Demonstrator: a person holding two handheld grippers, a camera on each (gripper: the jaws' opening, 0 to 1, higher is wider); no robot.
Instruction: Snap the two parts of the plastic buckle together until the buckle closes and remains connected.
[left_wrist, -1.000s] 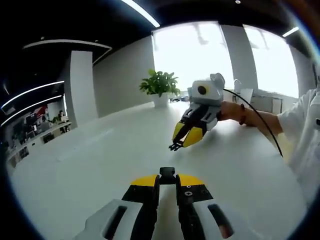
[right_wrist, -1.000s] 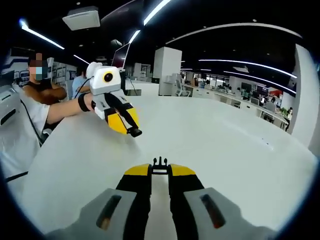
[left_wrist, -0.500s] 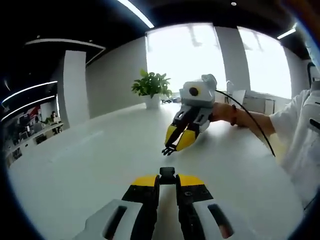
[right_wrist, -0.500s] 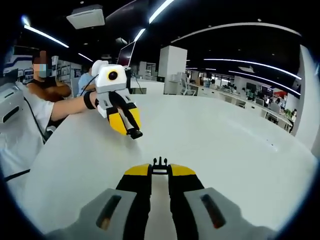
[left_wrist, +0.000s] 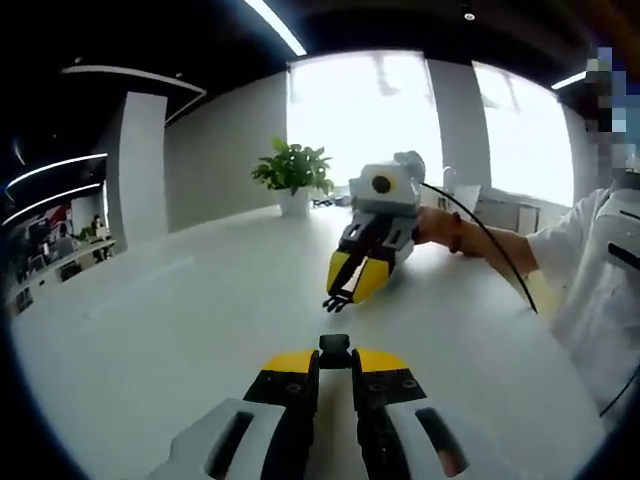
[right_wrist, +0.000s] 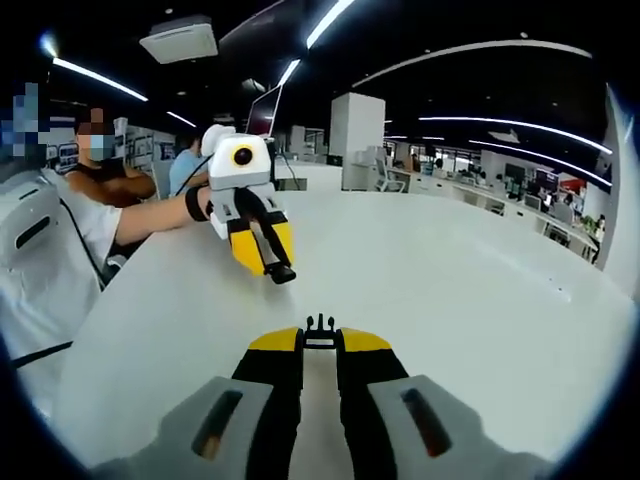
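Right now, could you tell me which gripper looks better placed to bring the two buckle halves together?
Neither clearly. The left gripper is shut on the socket half, the right gripper on the pronged half. Both hang above the white table, tips facing, still apart. Both should probably close in.

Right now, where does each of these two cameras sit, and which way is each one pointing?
Left gripper view: rides on the left tongs, which pinch the socket buckle half; it faces the right tongs, a potted plant and bright windows; a forearm shows.
Right gripper view: rides on the right tongs, which pinch the pronged buckle half; it faces the left tongs and office desks.
Both share the white table.
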